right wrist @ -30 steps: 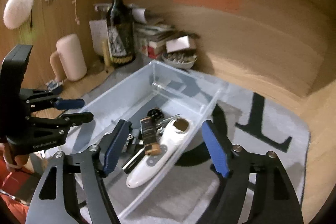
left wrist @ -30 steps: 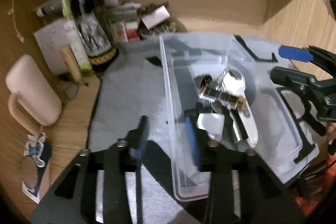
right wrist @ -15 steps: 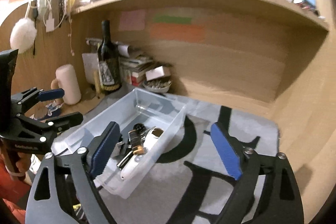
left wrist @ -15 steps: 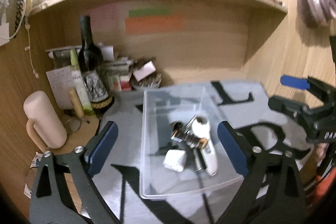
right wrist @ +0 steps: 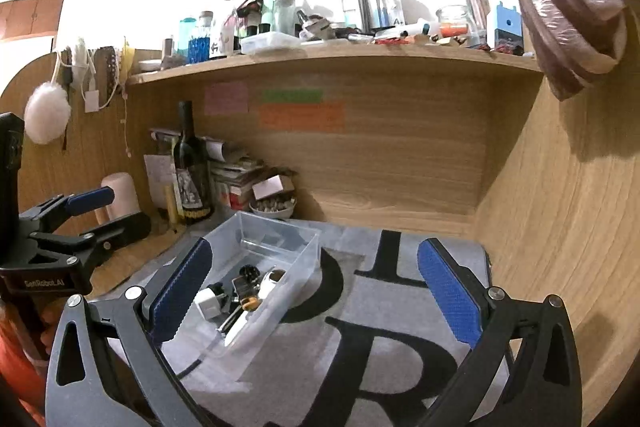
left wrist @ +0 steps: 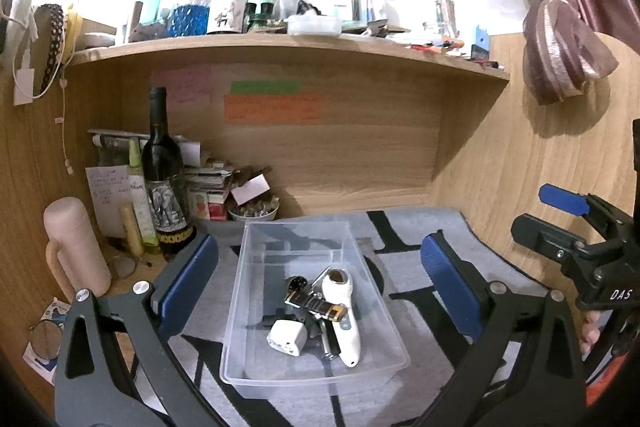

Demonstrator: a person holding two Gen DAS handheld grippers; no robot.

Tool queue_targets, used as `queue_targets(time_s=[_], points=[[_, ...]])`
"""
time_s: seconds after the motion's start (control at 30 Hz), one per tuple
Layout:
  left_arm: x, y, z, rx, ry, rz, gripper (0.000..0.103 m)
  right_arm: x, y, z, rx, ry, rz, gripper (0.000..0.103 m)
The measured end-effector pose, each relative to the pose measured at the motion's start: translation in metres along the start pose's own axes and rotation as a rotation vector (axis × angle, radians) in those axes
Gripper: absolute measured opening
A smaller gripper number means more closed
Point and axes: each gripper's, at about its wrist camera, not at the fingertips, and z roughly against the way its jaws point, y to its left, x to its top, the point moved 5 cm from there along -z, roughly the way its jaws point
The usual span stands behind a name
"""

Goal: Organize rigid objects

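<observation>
Two tools, both with nothing between their blue pads, jaws opening to full spread.

Left wrist view — the left tool (left wrist: 320, 283) hangs back from the clear plastic bin (left wrist: 256, 311), which sits on the grey mat with black letters (left wrist: 404, 239) on the bench. Neither pad touches the bin. Inside it, bunched toward the near end: a white remote (left wrist: 344, 319), a white plug adapter (left wrist: 287, 337), a dark bar with a gold band (left wrist: 316, 305) lying across the remote, and a small round black item (left wrist: 297, 283). Some darker bits lie beneath; too tangled to name. The bin's far end looks bare. The right tool (left wrist: 560, 223) shows at the right edge, held clear of the bin. Left of the mat stand a wine bottle (left wrist: 162, 183) and a pale pink mug (left wrist: 74, 247), upright, apart from the bin.

Right wrist view — the right tool (right wrist: 316, 291) is likewise released, holding nothing. The bin (right wrist: 296, 263) shows behind its left pad with the same items heaped inside, the adapter (right wrist: 209, 303) nearest. The left tool (right wrist: 108, 211) sits at the left edge, well off the bin. The mat (right wrist: 392, 307) to the right of the bin carries nothing loose.

Progress, as a judgement: the small hard items are gathered in the bin and none lie on the mat, so the sorting looks done or nearly so. Whether the clutter at the back corner belongs to the job, I cannot tell.
</observation>
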Motion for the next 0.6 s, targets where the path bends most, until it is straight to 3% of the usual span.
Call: queue_targets(time_s=[0.6], points=[[-0.0028, -0.0028, 0.0009, -0.003, 0.008, -0.007, 0.103, -0.0036, -0.0014, 0.0032, 0.004, 0.004, -0.015, 0.103]])
